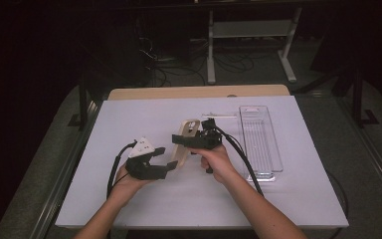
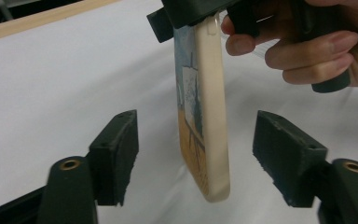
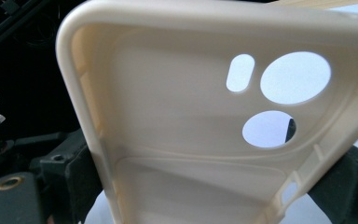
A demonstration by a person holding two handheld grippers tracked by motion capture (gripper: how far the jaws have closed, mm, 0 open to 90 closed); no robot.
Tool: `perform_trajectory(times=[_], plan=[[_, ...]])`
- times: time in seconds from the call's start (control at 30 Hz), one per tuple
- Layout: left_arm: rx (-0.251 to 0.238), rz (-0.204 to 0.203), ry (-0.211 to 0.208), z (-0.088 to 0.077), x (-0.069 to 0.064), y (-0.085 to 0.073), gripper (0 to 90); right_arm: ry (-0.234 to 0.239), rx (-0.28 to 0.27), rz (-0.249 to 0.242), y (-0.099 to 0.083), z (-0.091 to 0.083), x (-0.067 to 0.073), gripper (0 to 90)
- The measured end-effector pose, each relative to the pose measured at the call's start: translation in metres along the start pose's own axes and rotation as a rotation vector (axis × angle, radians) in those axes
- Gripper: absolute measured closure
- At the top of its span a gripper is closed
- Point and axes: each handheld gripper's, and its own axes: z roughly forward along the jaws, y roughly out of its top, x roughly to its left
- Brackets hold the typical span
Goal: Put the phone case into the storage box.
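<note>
A clear plastic tray [image 1: 260, 142] is lying on the white table [image 1: 129, 119], right of the frame's centre, its long side running away from me. Just beyond its upper left corner a thin pale item [image 1: 219, 115] is lying flat, too small to make out. Past the table, black cables [image 1: 179, 64] are trailing over the floor around a white stand [image 1: 211, 45].

Both forearms are extended from the near edge over the table. The left gripper [image 1: 165, 157] is held low in the left hand [image 1: 125, 179], its jaws spread apart and pressing nothing. The right gripper [image 1: 183, 140] is gripped in the right hand [image 1: 218, 162], its jaws clamped.
</note>
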Motion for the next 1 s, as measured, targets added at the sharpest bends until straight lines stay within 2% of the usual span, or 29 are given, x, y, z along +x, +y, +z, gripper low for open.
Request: perform_trajectory(times=[0.1,0.13,0.2,0.33,0.37,0.5,0.57,0.7,0.73,0.77,0.8,0.87,0.93,1.0], plan=[[0.005,0.007,-0.007,-0.001,0.001,-0.001,26.7,-0.003,0.0,-0.004,0.0,0.0,0.0,9.0],[0.006,0.016,-0.013,-0.001,0.002,-0.001,25.2,-0.005,-0.004,-0.015,0.0,0.0,-0.001,9.0],[0.022,0.034,-0.029,-0.002,0.003,-0.002,20.9,-0.005,0.0,-0.005,0.0,-0.001,-0.001,9.1],[0.039,0.064,-0.032,-0.004,0.004,-0.003,14.5,-0.008,-0.014,-0.023,0.001,-0.002,-0.002,9.1],[0.052,0.084,-0.035,-0.005,0.004,-0.004,13.5,-0.009,-0.012,-0.021,0.001,-0.003,-0.002,9.1],[0.057,0.096,-0.048,-0.007,0.007,-0.008,9.3,-0.009,-0.006,-0.007,0.002,-0.003,-0.001,9.2],[0.065,0.115,-0.046,-0.009,0.009,-0.01,6.3,-0.011,-0.014,-0.024,0.002,-0.003,-0.002,9.2],[0.063,0.099,-0.054,-0.012,0.013,-0.013,2.6,-0.013,-0.017,-0.028,0.002,-0.004,-0.003,9.2],[0.069,0.106,-0.045,-0.014,0.015,-0.015,2.4,-0.012,-0.017,-0.027,0.002,-0.004,-0.003,9.2],[0.069,0.106,-0.045,-0.014,0.015,-0.015,2.0,-0.008,-0.006,-0.005,0.002,-0.005,-0.001,9.2],[0.077,0.101,-0.038,-0.016,0.017,-0.018,1.8,-0.008,-0.008,-0.009,0.002,-0.005,-0.002,9.2],[0.083,0.105,-0.034,-0.018,0.018,-0.021,1.7,-0.012,-0.018,-0.024,0.002,-0.004,-0.002,9.2],[0.091,0.111,-0.038,-0.02,0.018,-0.026,1.8,-0.01,-0.005,-0.009,0.002,-0.005,-0.001,9.2],[0.111,0.13,-0.034,-0.022,0.018,-0.03,1.8,-0.012,-0.019,-0.02,0.003,-0.004,-0.002,9.2]])
